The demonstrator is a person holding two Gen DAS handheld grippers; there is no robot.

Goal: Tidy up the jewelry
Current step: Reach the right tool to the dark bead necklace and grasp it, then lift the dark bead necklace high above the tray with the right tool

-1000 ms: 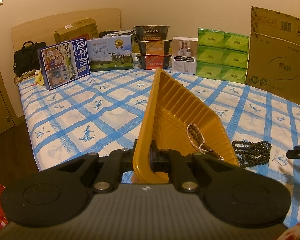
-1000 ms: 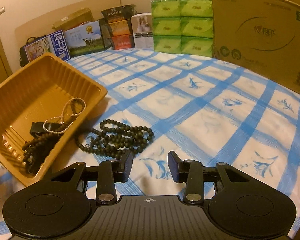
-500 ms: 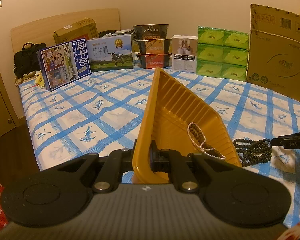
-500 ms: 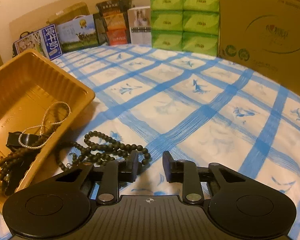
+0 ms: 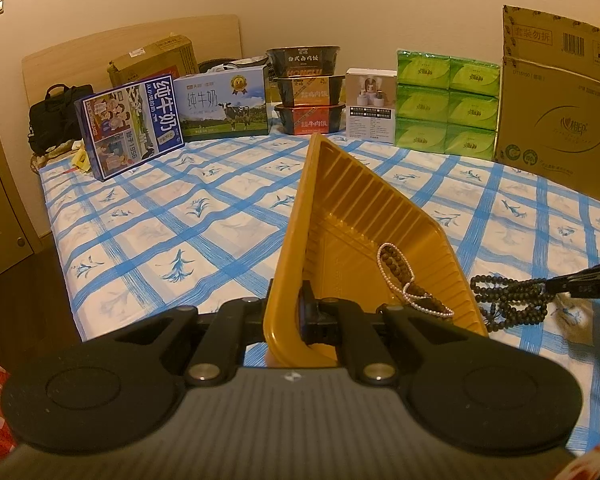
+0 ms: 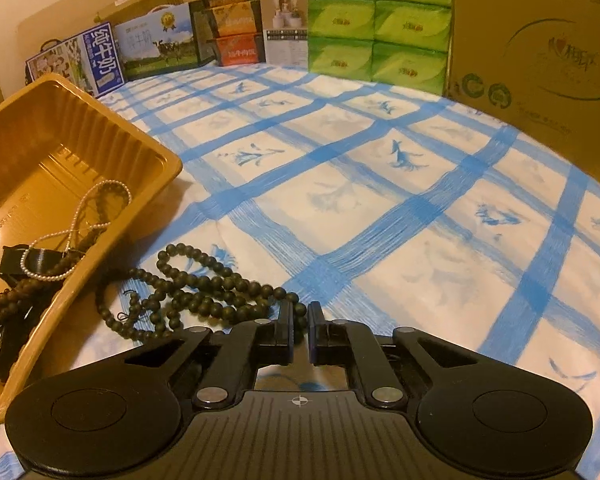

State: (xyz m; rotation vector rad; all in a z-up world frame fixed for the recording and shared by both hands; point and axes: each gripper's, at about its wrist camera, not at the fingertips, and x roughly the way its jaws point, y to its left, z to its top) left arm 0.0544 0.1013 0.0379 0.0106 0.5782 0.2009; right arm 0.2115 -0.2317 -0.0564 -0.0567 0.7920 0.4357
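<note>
Tray tilted, holds pearl strand; dark beads beside on bedsheet.

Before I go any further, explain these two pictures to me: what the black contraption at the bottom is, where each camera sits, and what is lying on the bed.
No robot here: a person holds a two-finger gripper in each hand, each with a wide-angle camera looking along its fingers.

Left camera: the left gripper is clamped on the rim of a yellow tray, tilting it. A pearl strand and brown beads lie inside.

Right camera: the right gripper is nearly closed on a dark bead necklace lying on the blue checked sheet beside the tray. Whether it grips yet is unclear.

Behind stand milk cartons, green tissue packs and a cardboard box.
</note>
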